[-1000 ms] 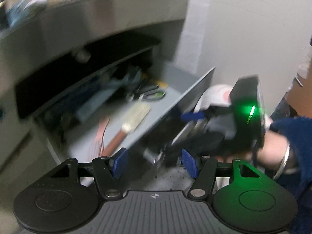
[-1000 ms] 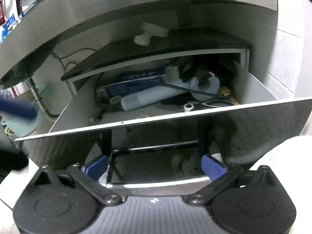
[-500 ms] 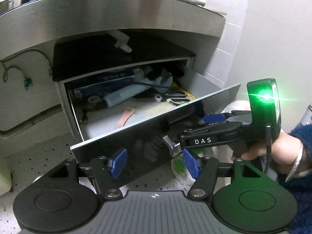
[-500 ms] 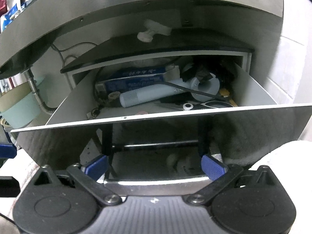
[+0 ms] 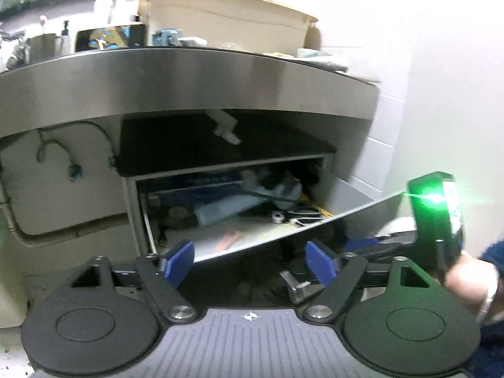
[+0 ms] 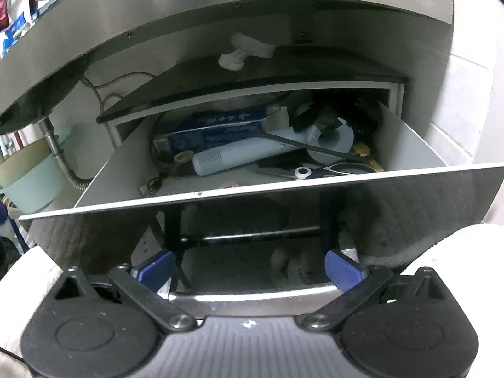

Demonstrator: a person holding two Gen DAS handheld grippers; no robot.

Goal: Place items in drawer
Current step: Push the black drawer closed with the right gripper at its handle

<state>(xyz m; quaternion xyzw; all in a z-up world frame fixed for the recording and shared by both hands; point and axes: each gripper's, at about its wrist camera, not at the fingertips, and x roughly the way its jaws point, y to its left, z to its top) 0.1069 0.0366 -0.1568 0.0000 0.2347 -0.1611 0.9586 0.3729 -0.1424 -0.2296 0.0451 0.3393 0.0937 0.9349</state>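
The drawer [image 6: 409, 208] stands pulled out under a steel counter. Inside lie a blue box [image 6: 217, 129], a pale blue tube-shaped device [image 6: 239, 154], scissors [image 6: 330, 170] and a small pink item [image 5: 228, 239]. My right gripper [image 6: 250, 272] is open low against the drawer front, its blue pads either side of the metal handle [image 6: 252, 297] without squeezing it. My left gripper [image 5: 249, 263] hangs open and empty, in front of the drawer and to its left. In the left wrist view the handle [image 5: 296, 286] shows below the front panel.
The steel counter edge [image 5: 189, 72] overhangs the drawer, with a beige tub [image 5: 220, 9] and small items on top. A white tiled wall [image 5: 387, 126] closes the right side. A flexible pipe [image 6: 63, 163] and a pale green bin [image 6: 28, 182] are at the left. A hand [image 5: 466, 280] holds the right gripper.
My left gripper has drawn back from the drawer and risen, so the counter top now shows. The right gripper has stayed at the handle, and the drawer has barely moved.
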